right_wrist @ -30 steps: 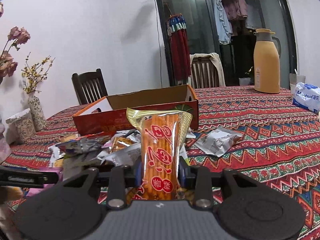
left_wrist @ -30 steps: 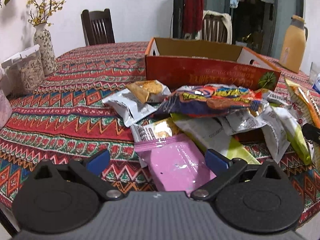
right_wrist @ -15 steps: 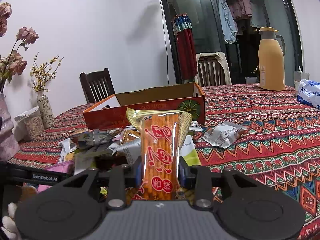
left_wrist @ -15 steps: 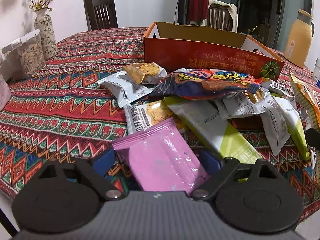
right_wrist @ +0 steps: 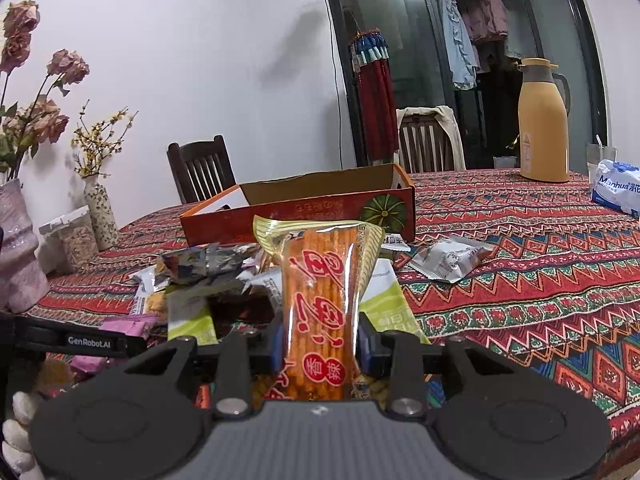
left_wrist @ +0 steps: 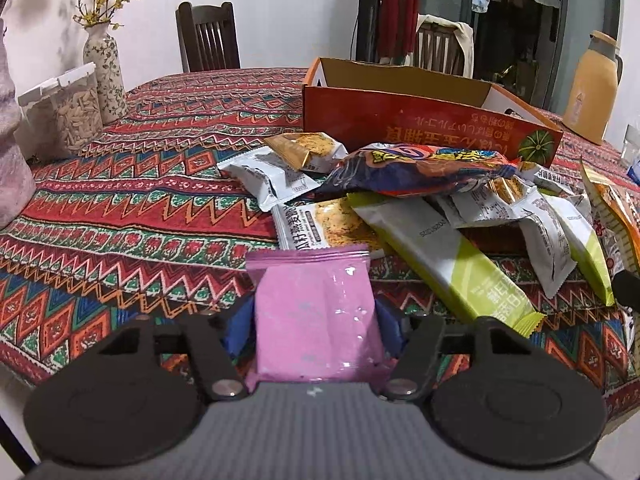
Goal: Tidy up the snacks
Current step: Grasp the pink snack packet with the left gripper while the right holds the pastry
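My left gripper [left_wrist: 314,330] is shut on a pink snack packet [left_wrist: 316,312] and holds it just above the table's near edge. My right gripper [right_wrist: 320,346] is shut on an orange packet of snack sticks [right_wrist: 320,300] and holds it upright. A pile of snack packets [left_wrist: 420,200] lies on the patterned tablecloth [left_wrist: 140,200] in front of an open orange cardboard box [left_wrist: 420,120]. The box also shows in the right wrist view [right_wrist: 304,208], behind the pile [right_wrist: 208,272]. The left gripper's body [right_wrist: 72,340] shows at the left of the right wrist view.
A clear container of seeds [left_wrist: 68,112] and a flowered vase [left_wrist: 106,68] stand at the far left. A yellow thermos jug [right_wrist: 542,120] and a white tissue pack [right_wrist: 618,186] stand at the right. A lone grey packet [right_wrist: 448,258] lies right of the pile. Chairs stand behind the table.
My left gripper has closed on the pink packet and lifted it off the pile's near edge. My right gripper still holds the orange packet and has shifted slightly.
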{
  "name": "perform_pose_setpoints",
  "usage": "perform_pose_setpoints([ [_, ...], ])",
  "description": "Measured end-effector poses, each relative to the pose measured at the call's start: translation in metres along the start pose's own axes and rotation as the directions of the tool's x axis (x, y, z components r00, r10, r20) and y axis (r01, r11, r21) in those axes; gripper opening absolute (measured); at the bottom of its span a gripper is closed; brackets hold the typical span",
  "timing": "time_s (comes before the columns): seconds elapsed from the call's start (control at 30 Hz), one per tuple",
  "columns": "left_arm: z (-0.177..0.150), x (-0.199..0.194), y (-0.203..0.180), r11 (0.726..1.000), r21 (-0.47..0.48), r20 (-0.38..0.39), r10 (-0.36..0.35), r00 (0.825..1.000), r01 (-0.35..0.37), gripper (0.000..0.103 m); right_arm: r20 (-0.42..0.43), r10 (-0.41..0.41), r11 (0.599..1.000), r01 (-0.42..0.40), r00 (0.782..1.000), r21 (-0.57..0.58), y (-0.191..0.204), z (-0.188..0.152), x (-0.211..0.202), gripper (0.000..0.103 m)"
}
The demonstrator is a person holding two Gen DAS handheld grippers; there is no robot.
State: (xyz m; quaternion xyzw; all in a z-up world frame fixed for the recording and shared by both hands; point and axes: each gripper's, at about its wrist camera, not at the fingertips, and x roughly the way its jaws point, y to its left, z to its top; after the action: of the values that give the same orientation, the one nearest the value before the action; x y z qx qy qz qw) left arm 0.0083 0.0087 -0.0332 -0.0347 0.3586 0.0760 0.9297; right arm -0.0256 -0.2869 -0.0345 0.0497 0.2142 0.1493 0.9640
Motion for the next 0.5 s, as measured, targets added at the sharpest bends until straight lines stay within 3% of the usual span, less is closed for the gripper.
perform_pose_setpoints([
  [0.5,0.001,-0.022,0.008,0.999,0.014,0.071,-0.029,0.997,0.029,0.063,0.015,-0.044,0.999,0.044,0.999,-0.023,0.009,0.001,-0.005,0.034],
])
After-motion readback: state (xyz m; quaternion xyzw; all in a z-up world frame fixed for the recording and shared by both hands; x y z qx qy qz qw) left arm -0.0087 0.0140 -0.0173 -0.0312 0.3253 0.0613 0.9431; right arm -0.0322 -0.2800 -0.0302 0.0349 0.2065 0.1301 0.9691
